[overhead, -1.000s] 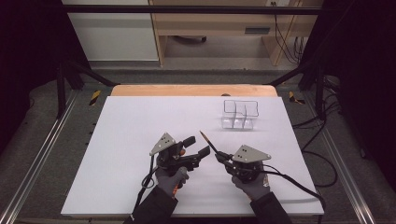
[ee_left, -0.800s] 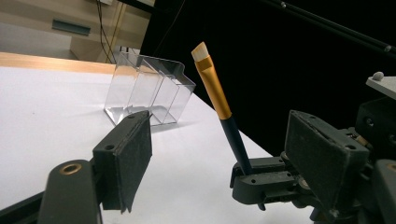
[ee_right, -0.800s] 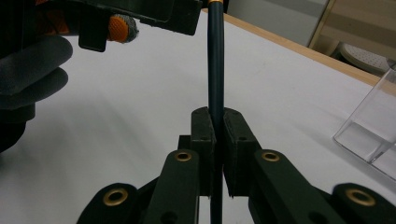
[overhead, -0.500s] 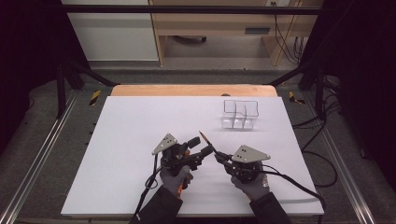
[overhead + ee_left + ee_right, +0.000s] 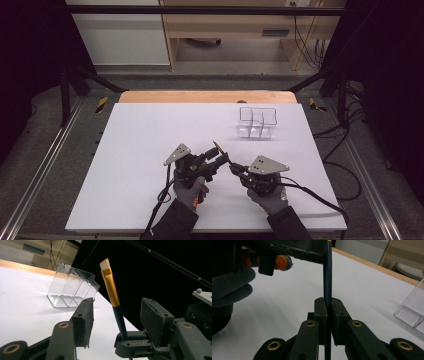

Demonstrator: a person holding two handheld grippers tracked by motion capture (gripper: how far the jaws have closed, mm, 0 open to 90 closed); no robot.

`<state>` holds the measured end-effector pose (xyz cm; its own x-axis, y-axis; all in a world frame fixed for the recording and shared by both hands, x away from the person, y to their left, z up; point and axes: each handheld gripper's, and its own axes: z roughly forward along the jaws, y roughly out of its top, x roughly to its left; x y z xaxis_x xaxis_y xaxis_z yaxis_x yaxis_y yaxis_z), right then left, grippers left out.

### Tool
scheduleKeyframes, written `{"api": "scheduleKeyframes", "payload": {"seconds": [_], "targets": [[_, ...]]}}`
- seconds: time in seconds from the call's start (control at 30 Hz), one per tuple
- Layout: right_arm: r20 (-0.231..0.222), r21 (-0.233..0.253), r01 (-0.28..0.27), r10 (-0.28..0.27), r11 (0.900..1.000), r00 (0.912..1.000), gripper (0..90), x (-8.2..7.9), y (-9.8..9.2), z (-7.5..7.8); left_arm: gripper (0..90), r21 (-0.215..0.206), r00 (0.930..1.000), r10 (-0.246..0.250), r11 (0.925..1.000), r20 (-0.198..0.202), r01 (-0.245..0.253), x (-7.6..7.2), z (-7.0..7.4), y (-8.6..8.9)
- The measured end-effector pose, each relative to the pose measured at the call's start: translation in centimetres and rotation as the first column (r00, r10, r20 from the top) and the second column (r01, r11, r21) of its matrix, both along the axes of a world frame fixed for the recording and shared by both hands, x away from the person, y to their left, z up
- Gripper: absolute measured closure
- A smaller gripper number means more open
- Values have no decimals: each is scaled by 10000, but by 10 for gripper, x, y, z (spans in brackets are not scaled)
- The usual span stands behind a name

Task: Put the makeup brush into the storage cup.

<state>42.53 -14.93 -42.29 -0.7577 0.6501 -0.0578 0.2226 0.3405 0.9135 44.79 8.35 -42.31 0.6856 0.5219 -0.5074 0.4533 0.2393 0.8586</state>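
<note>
- While the right gripper [image 5: 234, 168] keeps its jaws clamped on the dark handle of a makeup brush [image 5: 111, 291], the brush stands nearly upright, gold ferrule and pale angled bristles at its 12 o'clock end.
- Seen in the left gripper view, the left gripper [image 5: 223, 159] has its jaws spread wide, one pad on each side of the brush handle, neither touching it.
- Both grippers meet near the desk [image 5: 150, 150] centre, toward its 6 o'clock edge.
- Toward 1 o'clock from them stands a clear plastic organizer [image 5: 256, 122] with compartments, well apart.
- Grey-gloved hands [image 5: 190, 192] hold the grippers.
</note>
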Motion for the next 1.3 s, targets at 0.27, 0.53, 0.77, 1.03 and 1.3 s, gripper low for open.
{"api": "scheduleKeyframes", "payload": {"seconds": [0.27,0.53,0.77,1.03,1.3], "targets": [[-102,159,-95,96,9998,9999,844,0,1,-1,532,-200,9997,226,9995,-35,-226,0,0,-1],[-141,132,-109,111,9999,9998,844,0,2,-2,610,-216,9993,369,9991,12,-368,-1,0,-3],[-168,156,-115,117,9998,9998,844,0,2,-2,674,-254,9986,514,9984,148,-510,-2,1,-2],[-151,181,-152,154,9997,9998,844,0,2,-2,747,-258,9983,579,9980,114,-576,-3,2,-1],[-148,125,-175,177,9998,9997,844,0,2,-2,786,-310,9987,511,9982,76,-508,-3,3,-1]]}}
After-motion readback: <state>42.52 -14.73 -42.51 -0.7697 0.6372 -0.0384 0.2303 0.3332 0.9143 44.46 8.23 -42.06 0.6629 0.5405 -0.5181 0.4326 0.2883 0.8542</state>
